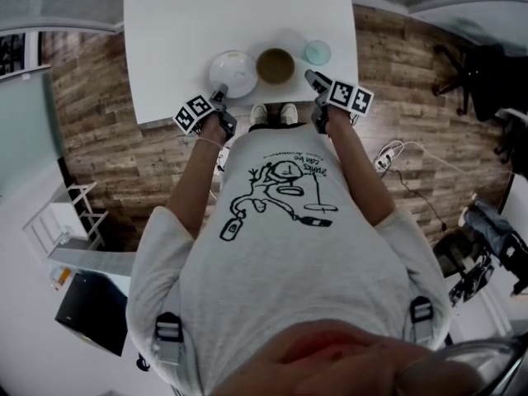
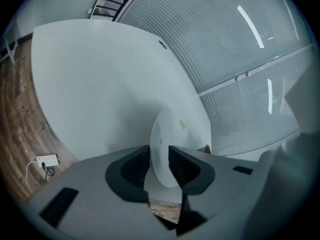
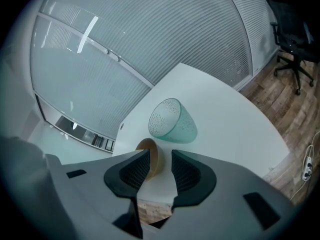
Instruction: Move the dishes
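The left gripper [image 2: 159,158] is straddling the rim of the white plate [image 2: 171,131], jaws half-spread and seemingly not clamping. The right gripper [image 3: 160,164] is hanging narrowly parted and empty, facing the brown bowl [image 3: 152,156] and teal cup [image 3: 173,121]. All three are sitting along the near edge of the white table [image 1: 181,40], so a loose lift is risking a drop onto the wood floor [image 1: 107,139]

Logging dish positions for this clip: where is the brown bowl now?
Head view: the brown bowl sits by the white table's near edge, between the white dish on its left and the teal cup on its right.
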The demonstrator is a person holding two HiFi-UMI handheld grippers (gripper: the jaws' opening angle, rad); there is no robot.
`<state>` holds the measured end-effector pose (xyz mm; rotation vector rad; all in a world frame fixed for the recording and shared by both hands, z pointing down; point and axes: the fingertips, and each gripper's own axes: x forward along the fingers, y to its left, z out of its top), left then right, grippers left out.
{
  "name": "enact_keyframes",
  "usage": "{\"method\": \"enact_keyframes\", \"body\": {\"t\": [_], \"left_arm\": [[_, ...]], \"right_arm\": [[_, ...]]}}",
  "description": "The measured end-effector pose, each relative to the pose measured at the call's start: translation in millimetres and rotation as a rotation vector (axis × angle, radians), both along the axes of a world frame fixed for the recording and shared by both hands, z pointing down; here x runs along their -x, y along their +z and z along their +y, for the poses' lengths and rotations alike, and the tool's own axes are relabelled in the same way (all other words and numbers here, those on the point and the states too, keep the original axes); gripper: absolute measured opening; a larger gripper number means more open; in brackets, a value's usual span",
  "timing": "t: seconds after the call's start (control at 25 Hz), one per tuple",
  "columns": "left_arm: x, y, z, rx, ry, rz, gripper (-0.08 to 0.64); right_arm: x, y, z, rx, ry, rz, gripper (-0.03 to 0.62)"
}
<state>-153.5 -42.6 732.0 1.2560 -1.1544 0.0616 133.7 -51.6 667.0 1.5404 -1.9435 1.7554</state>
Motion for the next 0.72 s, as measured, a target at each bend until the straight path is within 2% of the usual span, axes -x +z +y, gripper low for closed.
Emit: {"method": "enact_keyframes", "body": {"t": [0.72], "left_arm": [[-2,3,4,0.015,0.071,-0.134,0.197]], "right_arm": [[-16,-2,3,-0.01,0.042,-0.01,0.153]]}}
